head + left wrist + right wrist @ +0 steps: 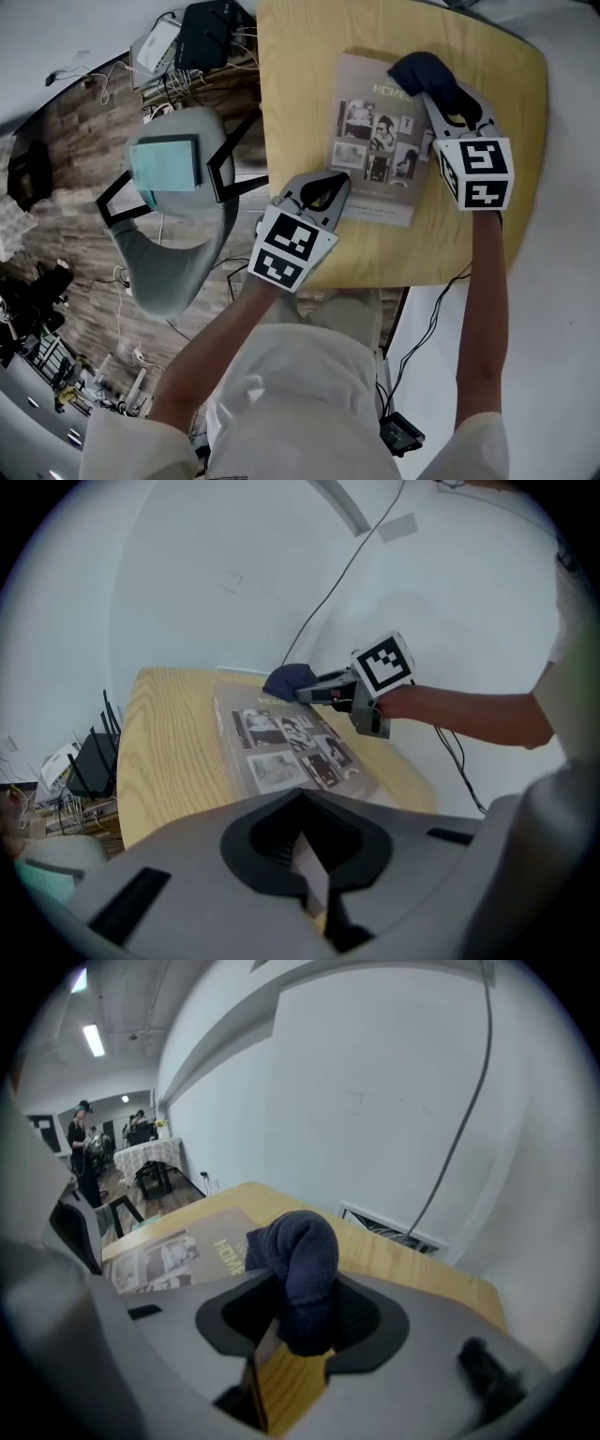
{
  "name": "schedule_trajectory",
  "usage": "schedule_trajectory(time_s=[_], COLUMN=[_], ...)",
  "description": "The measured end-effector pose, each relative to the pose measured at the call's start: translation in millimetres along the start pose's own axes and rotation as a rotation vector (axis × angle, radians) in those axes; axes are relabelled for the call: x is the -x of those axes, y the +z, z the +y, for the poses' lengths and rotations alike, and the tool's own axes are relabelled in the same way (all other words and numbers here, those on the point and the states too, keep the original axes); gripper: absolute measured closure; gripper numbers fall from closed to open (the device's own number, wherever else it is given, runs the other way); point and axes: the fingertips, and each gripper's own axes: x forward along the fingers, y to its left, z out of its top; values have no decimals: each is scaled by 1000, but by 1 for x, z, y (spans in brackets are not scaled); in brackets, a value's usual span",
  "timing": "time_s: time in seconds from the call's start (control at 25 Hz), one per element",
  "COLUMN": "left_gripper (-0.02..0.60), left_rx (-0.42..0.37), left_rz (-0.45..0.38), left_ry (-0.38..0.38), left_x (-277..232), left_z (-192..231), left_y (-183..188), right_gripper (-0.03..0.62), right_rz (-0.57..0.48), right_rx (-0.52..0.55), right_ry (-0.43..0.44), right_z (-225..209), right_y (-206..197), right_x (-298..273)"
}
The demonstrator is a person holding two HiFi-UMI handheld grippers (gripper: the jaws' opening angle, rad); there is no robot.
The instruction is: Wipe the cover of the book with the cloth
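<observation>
Grey chair (178,262) beside table (291,103) with book (375,141)

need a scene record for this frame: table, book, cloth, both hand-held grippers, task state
table: wooden, holds the book
book: lies flat, cover up
cloth: dark blue, bunched, at the book's far right corner
right hand-held gripper: jaws shut on the cloth
left hand-held gripper: at the book's near left corner, jaws apparently shut on its edge
task state: cloth on the cover, book held steady
</observation>
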Motion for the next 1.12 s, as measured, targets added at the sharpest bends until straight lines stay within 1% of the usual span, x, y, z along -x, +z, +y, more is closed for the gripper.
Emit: schedule_trajectory(time_s=[0.08,0.2,0.28,0.36,0.56,0.8,1.12], left_gripper=[574,574,573,574,574,574,574], left_rx=[12,13,29,36,-17,4,7], left_rz=[10,32,37,33,19,-8,0], left_ry=[4,1,-12,-10,53,60,68], left_x=[0,-2,-3,-3,-1,-2,-2], left_z=[2,2,1,1,1,2,1], left_y=[0,-2,-2,-2,-1,0,0], right_gripper=[430,433,434,434,434,434,436], right_rz=[-1,-1,2,7,16,20,23], right_rx=[-38,-49,-57,-63,-53,-65,-83], right_ry=[0,21,34,38,47,54,84], right_z=[2,12,16,20,33,44,73], right_y=[-1,-6,-9,-12,-18,-27,-46], right_x=[0,2,6,9,17,29,51])
